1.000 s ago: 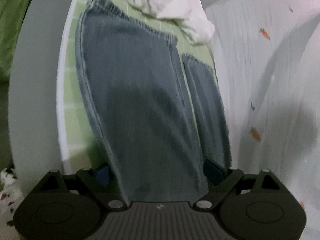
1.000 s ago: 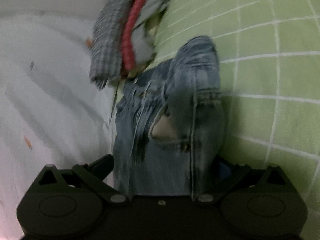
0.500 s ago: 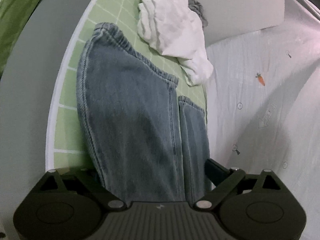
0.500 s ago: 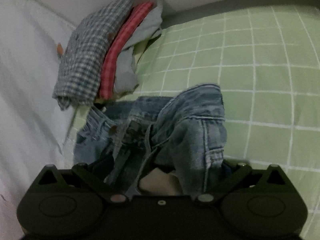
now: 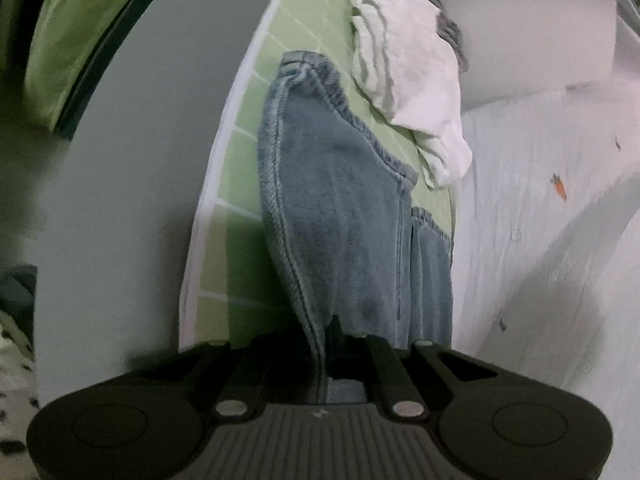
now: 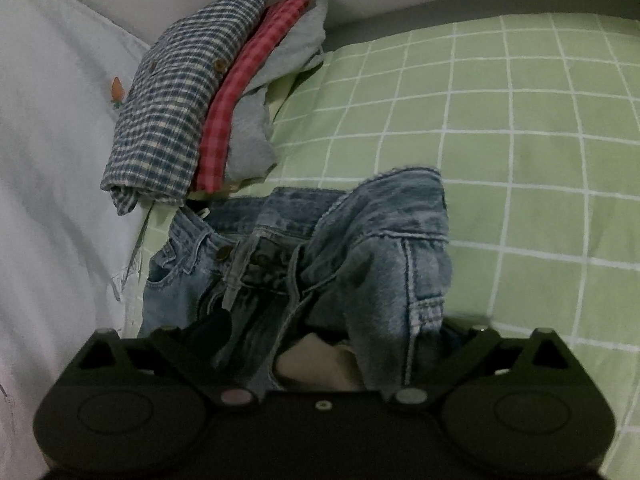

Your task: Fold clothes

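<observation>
left gripper (image 5: 326,344) clamped on jeans (image 5: 344,216) leg edge, right gripper (image 6: 320,344) spread wide around bunched jeans waistband, jeans on green checked sheet (image 6: 520,120), folded shirts (image 6: 192,96) stacked just beyond waistband, white garment (image 5: 408,80) beyond leg hems

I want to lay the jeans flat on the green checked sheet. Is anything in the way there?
Partly. In the right wrist view, the stack of folded shirts lies just beyond the jeans' waistband; the green sheet to its right looks bare. In the left wrist view, white cloth sits past the hems.
</observation>
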Demonstrator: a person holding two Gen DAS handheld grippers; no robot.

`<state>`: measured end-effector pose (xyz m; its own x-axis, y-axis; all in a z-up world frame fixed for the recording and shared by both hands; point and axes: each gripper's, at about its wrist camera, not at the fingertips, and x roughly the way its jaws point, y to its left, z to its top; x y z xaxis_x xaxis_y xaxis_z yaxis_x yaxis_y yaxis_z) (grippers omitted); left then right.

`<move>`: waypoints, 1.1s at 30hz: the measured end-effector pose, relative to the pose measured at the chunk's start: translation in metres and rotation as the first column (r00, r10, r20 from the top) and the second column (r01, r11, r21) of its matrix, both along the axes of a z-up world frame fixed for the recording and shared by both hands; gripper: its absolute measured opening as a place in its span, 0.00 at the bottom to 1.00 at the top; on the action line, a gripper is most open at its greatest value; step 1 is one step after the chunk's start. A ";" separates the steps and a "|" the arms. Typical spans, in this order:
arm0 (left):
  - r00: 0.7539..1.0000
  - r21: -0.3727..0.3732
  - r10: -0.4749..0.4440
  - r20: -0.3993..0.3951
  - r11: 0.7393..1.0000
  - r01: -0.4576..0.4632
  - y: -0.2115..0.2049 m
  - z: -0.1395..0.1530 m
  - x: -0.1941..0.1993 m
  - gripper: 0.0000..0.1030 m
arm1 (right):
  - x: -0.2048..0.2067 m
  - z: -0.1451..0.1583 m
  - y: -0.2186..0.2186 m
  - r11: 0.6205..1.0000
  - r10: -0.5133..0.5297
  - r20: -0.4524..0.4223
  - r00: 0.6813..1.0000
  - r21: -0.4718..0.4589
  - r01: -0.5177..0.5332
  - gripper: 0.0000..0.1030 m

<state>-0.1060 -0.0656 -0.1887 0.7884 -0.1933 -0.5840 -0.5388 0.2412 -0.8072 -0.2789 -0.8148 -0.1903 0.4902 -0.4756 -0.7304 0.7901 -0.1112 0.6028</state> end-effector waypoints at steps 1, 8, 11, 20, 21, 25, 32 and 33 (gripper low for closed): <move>1.000 0.000 -0.006 0.002 1.000 0.006 0.001 0.000 0.000 0.09 | -0.001 0.000 0.000 1.000 -0.002 0.004 1.000 0.001 0.002 0.97; 1.000 -0.015 -0.014 0.022 1.000 0.015 0.010 -0.002 -0.008 0.15 | -0.006 -0.001 0.003 1.000 -0.013 0.023 1.000 0.000 0.013 0.93; 1.000 -0.010 -0.006 0.017 1.000 0.006 0.009 -0.001 -0.006 0.12 | -0.007 -0.001 0.004 1.000 -0.015 0.013 1.000 -0.003 0.015 0.89; 0.995 0.061 -0.057 -0.076 0.996 0.062 0.012 0.014 0.003 0.06 | -0.032 -0.010 0.008 0.999 -0.038 0.031 0.999 0.037 0.037 0.22; 0.994 0.066 -0.065 -0.086 0.995 0.071 0.013 0.016 0.004 0.06 | -0.035 -0.010 0.009 0.999 -0.029 0.043 0.999 0.034 0.027 0.18; 0.991 0.080 -0.078 -0.113 0.993 0.087 0.017 0.024 -0.001 0.05 | -0.041 -0.007 0.012 1.000 0.019 0.056 0.998 -0.005 -0.019 0.13; 0.990 0.145 -0.089 -0.113 0.984 0.105 0.013 0.049 -0.016 0.03 | -0.073 -0.005 0.017 1.000 0.006 0.157 0.988 -0.027 -0.002 0.12; 0.989 0.172 -0.098 -0.111 0.978 0.116 0.011 0.056 -0.019 0.03 | -0.080 -0.004 0.016 1.000 0.005 0.167 0.986 -0.031 0.000 0.11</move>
